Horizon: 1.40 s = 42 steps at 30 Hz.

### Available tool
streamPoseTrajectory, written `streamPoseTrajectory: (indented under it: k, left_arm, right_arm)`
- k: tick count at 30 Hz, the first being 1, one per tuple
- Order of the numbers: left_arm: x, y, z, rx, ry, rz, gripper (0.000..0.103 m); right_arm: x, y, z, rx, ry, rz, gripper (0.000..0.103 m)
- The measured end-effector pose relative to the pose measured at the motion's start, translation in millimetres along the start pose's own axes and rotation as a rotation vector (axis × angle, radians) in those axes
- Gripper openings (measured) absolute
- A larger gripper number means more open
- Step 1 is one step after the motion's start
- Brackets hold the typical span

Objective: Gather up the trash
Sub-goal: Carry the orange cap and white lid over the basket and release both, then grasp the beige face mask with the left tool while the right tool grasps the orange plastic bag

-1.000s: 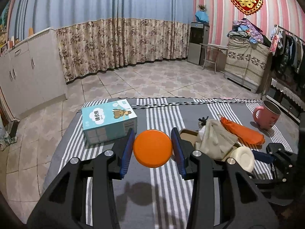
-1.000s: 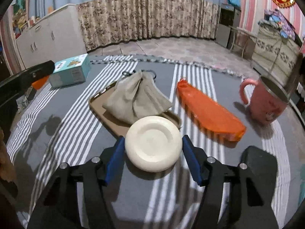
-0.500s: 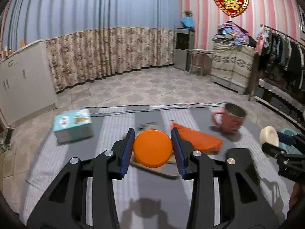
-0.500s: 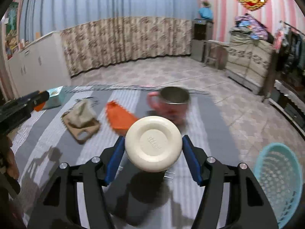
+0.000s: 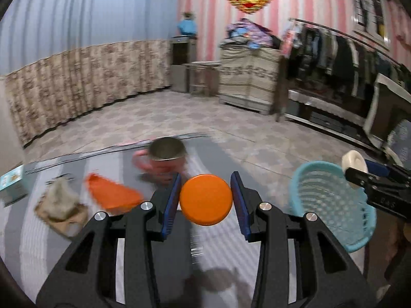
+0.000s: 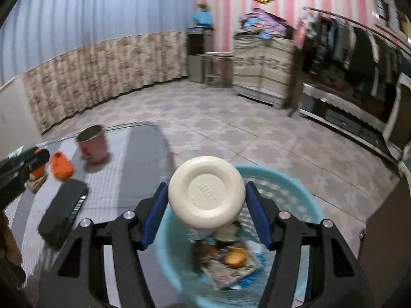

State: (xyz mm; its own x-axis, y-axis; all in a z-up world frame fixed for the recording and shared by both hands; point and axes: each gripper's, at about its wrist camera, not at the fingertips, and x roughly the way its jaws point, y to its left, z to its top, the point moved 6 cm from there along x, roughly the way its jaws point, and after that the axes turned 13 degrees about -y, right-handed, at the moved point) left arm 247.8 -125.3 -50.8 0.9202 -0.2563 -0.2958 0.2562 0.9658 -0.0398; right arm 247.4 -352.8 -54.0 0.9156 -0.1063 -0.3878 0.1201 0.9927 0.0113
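My left gripper [image 5: 205, 200] is shut on an orange round lid [image 5: 206, 199], held above the striped table near its right end. My right gripper [image 6: 206, 200] is shut on a white round lid [image 6: 206, 193] and holds it over the light blue basket [image 6: 295, 197], which has several bits of trash [image 6: 228, 259] inside. In the left wrist view the basket [image 5: 331, 205] stands to the right of the table and the right gripper [image 5: 359, 172] with the white lid [image 5: 354, 166] is above its rim.
On the striped table [image 5: 38, 243] are a pink mug [image 5: 164, 159], an orange packet [image 5: 113, 195], a grey cloth on a brown tray [image 5: 59, 202], a blue box [image 5: 10, 182] and a black flat object [image 6: 63, 213]. Tiled floor and furniture lie beyond.
Both grippers have swung right with their lids. The right gripper now hangs over the blue basket; the left has moved from the table's middle toward its right end.
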Motion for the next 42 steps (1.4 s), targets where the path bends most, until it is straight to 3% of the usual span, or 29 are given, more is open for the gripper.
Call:
streamPoseTrajectory:
  k: [7, 13, 15, 17, 18, 23, 33, 36, 42]
  left_arm:
    - [24, -102, -4, 0.029, 0.011, -0.154, 0.038]
    - [46, -163, -8, 0.067, 0.029, -0.249, 0.039]
    - [52, -174, -10, 0.065, 0.046, -0.284, 0.05]
    - [54, -175, -8, 0.063, 0.037, -0.273, 0.07]
    - [54, -173, -6, 0.065, 0.03, -0.268, 0.072]
    - [42, -150, 6, 0.055, -0.009, -0.205, 0.087]
    - [7, -44, 28, 0.035, -0.073, -0.007, 0.097]
    - [4, -9, 28, 0.028, -0.067, 0.05, 0.097]
    - [-5, 65, 24, -0.007, -0.052, 0.154, 0.097]
  right_arm:
    - [1, -74, -7, 0.064, 0.011, -0.095, 0.061]
    - [2, -106, -23, 0.104, 0.04, -0.126, 0.061]
    - [2, -111, -27, 0.109, 0.045, -0.131, 0.061]
    - [3, -115, -30, 0.115, 0.051, -0.136, 0.061]
    - [4, -117, -31, 0.119, 0.054, -0.136, 0.061]
    - [7, -111, -35, 0.116, 0.061, -0.129, 0.061]
    - [21, -65, -33, 0.097, 0.07, -0.081, 0.061]
    - [20, -61, -30, 0.095, 0.05, -0.105, 0.084]
    - [14, -41, -23, 0.076, 0.035, -0.104, 0.085]
